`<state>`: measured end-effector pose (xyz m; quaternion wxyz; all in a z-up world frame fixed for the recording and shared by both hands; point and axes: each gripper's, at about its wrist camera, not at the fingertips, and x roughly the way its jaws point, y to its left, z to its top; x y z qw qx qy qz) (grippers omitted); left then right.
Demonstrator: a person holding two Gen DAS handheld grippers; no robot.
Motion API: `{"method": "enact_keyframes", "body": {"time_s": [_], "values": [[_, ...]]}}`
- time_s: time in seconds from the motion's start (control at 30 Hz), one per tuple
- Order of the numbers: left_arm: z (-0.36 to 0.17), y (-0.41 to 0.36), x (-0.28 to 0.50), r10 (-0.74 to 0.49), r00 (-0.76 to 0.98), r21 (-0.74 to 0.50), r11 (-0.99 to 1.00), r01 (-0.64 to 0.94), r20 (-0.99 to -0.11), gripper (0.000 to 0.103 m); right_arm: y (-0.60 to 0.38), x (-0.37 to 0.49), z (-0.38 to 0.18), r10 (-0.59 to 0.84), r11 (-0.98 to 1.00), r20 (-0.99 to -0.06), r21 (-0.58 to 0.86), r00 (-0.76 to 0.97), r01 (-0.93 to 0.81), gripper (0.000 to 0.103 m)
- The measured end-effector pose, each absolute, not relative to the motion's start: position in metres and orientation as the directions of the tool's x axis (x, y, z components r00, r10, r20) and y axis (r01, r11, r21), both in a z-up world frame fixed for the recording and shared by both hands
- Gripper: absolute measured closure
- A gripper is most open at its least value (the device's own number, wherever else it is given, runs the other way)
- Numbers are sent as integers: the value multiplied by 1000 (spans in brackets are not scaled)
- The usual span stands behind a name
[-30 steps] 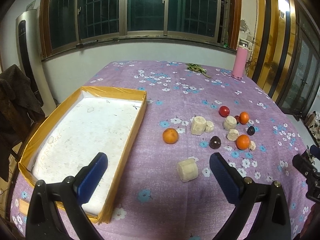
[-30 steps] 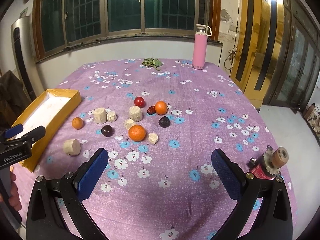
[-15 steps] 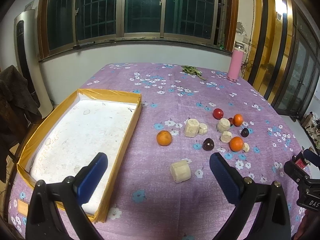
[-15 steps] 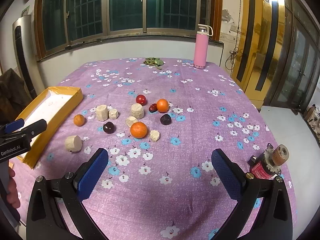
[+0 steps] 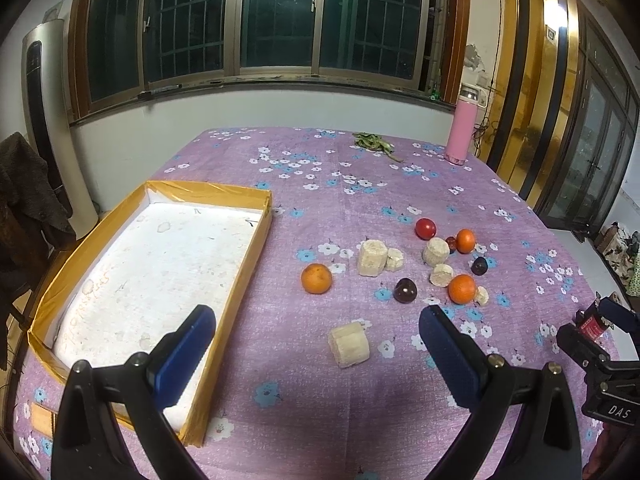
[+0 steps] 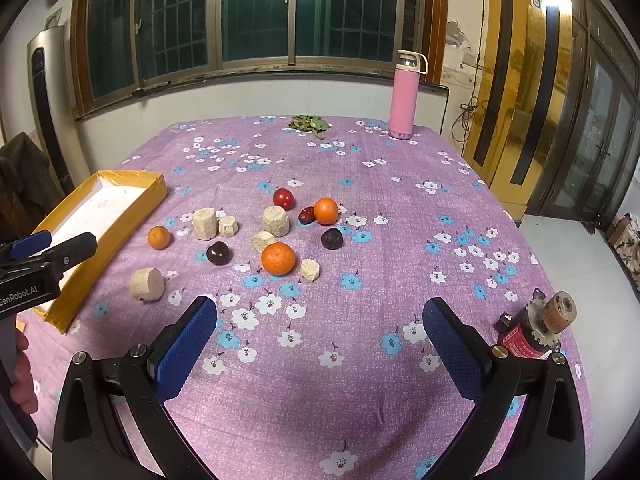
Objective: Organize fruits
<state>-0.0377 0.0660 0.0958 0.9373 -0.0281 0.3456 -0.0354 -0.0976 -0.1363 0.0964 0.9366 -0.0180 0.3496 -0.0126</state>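
Observation:
Fruit lies scattered mid-table on the purple flowered cloth: an orange [image 5: 316, 278] nearest the tray, another orange [image 6: 278, 258], a third orange [image 6: 326, 211], a red tomato [image 5: 425, 228], dark plums [image 5: 405, 290] [image 6: 331, 238] and several pale banana chunks, one [image 5: 349, 345] lying closest. The yellow-rimmed tray [image 5: 244, 276] with a white floor holds nothing. My left gripper [image 5: 318, 346] is open above the near table, straddling the tray's right wall and the closest chunk. My right gripper [image 6: 320, 344] is open over bare cloth, short of the fruit.
A pink bottle [image 6: 403, 101] and a small heap of green leaves [image 6: 309, 123] stand at the far edge. A small motor with a red label [image 6: 536, 330] lies at the near right. A dark garment [image 5: 24, 200] hangs beyond the table's left edge.
Both grippers have pulled back and up a little, so the fruit and tray sit farther off in both views. Nothing was grasped and no fruit moved.

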Motion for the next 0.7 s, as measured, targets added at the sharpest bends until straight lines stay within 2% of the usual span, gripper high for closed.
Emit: {"method": "enact_keyframes", "body": {"time_s": [0.7], "values": [[95, 72, -25, -95, 764, -88, 995, 50, -639, 0, -136, -87, 95, -44, 998, -655, -61, 754, 5, 0]]}}
